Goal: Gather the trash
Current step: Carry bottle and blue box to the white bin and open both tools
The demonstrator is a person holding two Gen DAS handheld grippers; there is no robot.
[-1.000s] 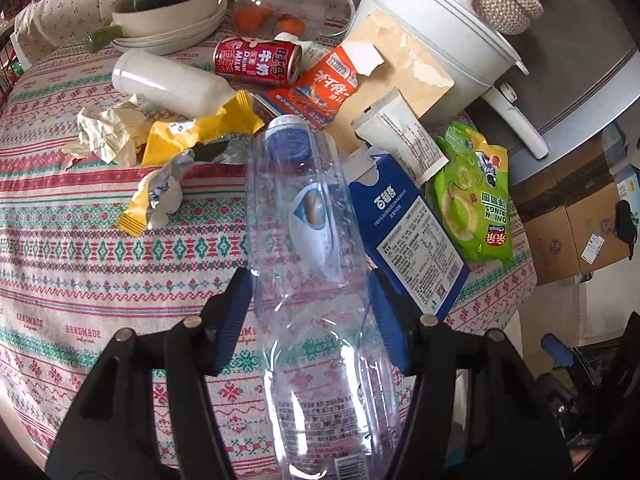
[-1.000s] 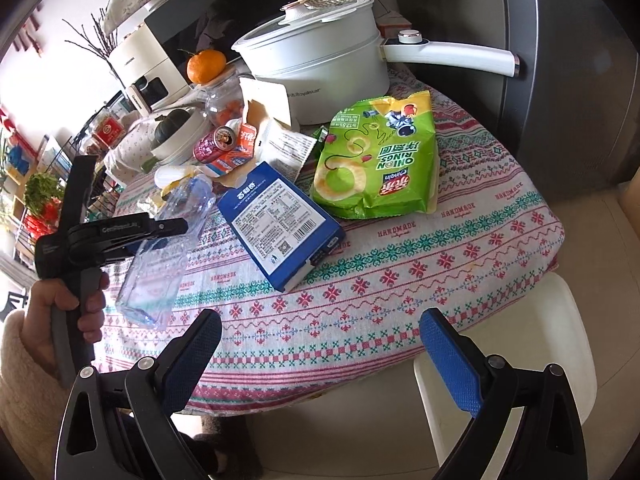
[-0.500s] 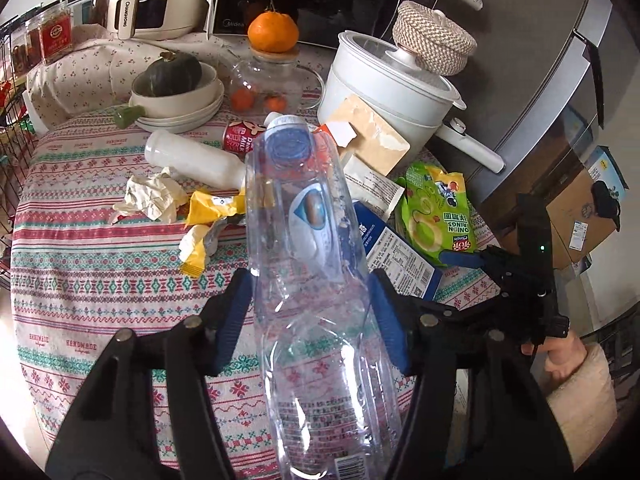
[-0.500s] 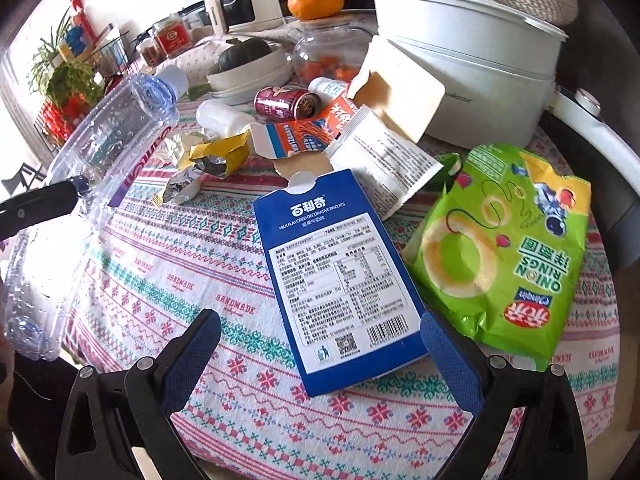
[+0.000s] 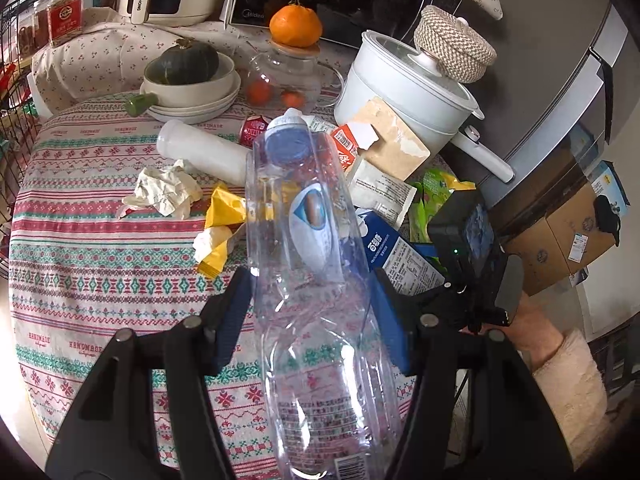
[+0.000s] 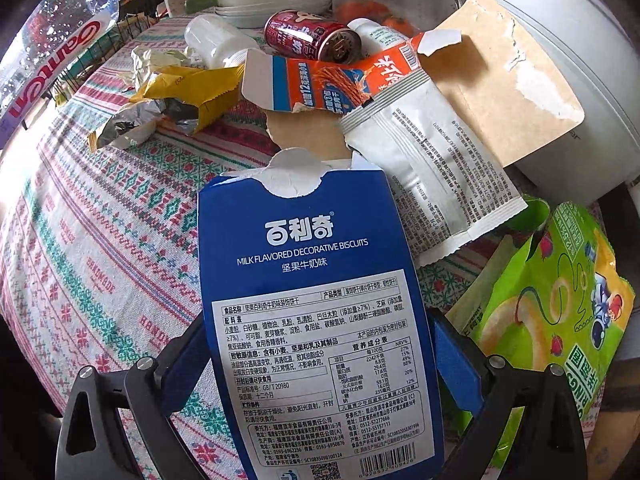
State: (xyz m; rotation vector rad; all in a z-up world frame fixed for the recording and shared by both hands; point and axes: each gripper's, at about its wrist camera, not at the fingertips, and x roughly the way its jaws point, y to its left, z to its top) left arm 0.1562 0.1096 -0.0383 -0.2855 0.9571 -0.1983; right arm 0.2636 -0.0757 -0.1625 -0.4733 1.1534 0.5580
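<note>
One clear plastic bottle [image 5: 316, 280], crumpled, blue-capped, clamped in the left gripper [image 5: 312, 304] above the bench [image 5: 80, 280]. One torn-open blue biscuit box [image 6: 320, 320] flat near the bench's front edge, between the wide-open right gripper [image 6: 316, 360] pads, untouched.

The table [image 5: 100, 240], under a patterned cloth (striped red and green), bears wrappers [image 5: 220, 216], a blue box [image 6: 312, 320], a can [image 6: 312, 36].

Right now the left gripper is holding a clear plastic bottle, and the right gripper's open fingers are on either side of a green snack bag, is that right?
Not quite. The left gripper does hold the clear plastic bottle, but the right gripper, as the right wrist view shows, straddles the blue biscuit box. The green snack bag lies beside it.
</note>
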